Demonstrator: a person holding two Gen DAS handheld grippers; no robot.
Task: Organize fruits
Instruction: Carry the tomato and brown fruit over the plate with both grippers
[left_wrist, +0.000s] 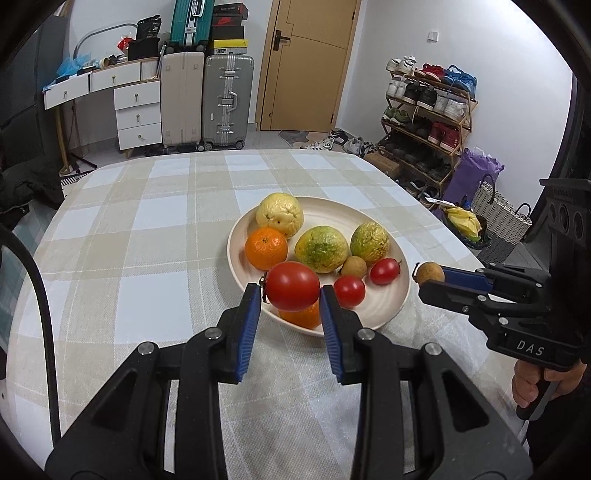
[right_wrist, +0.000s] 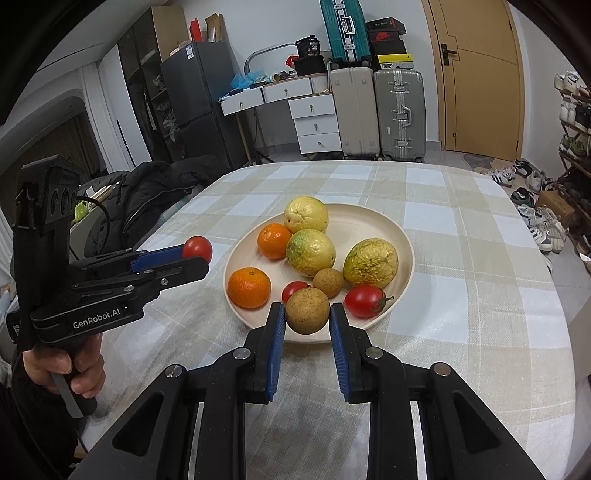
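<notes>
A cream plate (left_wrist: 391, 306) (right_wrist: 402, 236) on the checked tablecloth holds three yellow-green fruits, two oranges, two small tomatoes and a brown longan. My left gripper (left_wrist: 290, 295) is shut on a red tomato (left_wrist: 292, 286) and holds it above the plate's near-left rim; it shows in the right wrist view (right_wrist: 201, 254) left of the plate. My right gripper (right_wrist: 307, 314) is shut on a brown longan (right_wrist: 307, 310) above the plate's near rim; in the left wrist view (left_wrist: 430, 277) it sits just right of the plate.
The round table (left_wrist: 147, 229) carries only the plate. Behind it stand suitcases (left_wrist: 229, 99), a white drawer unit (left_wrist: 138, 114) and a door (left_wrist: 306, 62). A shoe rack (left_wrist: 428, 110) and baskets stand at the right. A dark coat (right_wrist: 155, 195) lies left of the table.
</notes>
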